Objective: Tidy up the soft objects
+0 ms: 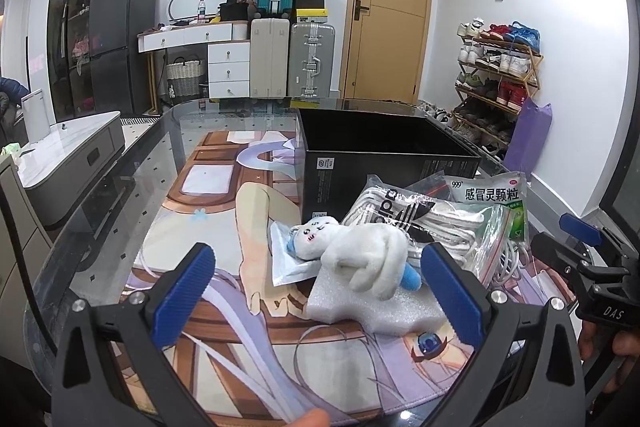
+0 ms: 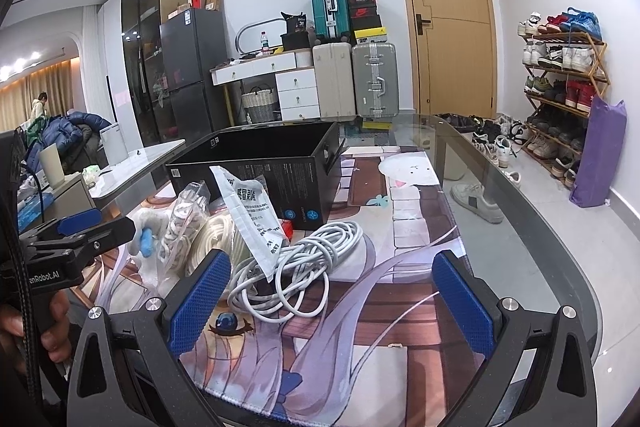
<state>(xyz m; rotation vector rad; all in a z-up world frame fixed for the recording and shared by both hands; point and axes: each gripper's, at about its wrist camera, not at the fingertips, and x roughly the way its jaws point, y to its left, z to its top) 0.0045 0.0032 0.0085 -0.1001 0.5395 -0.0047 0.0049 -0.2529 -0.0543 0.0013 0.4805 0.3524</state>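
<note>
Left gripper (image 1: 318, 291) held low over the mat (image 1: 224, 343), fingers wide apart, gripping nothing; blue pads (image 1: 185, 293) framing the plush toy (image 1: 352, 251), which lies on a white foam block (image 1: 376, 311) just ahead. Right gripper (image 2: 332, 301) also low over the mat, fingers spread, empty, pointed at a coil of white cable (image 2: 296, 267) lying between the pads and slightly forward. Seen at the right edge of the left view, tilted, with a hand (image 1: 604, 343) under it.

Behind the plush, a clear bag of white laces (image 1: 424, 223) and a medicine sachet (image 1: 490, 193), leaning against one another. Beyond them an open black box (image 1: 384, 163) standing upright on the glass table (image 1: 120, 195), its near wall just behind the heap. Flat clear pouch (image 1: 288, 263) partly under the plush's head. Heap crowded together: bag, sachet and cable touching or overlapping, so no clean side access to the laces
</note>
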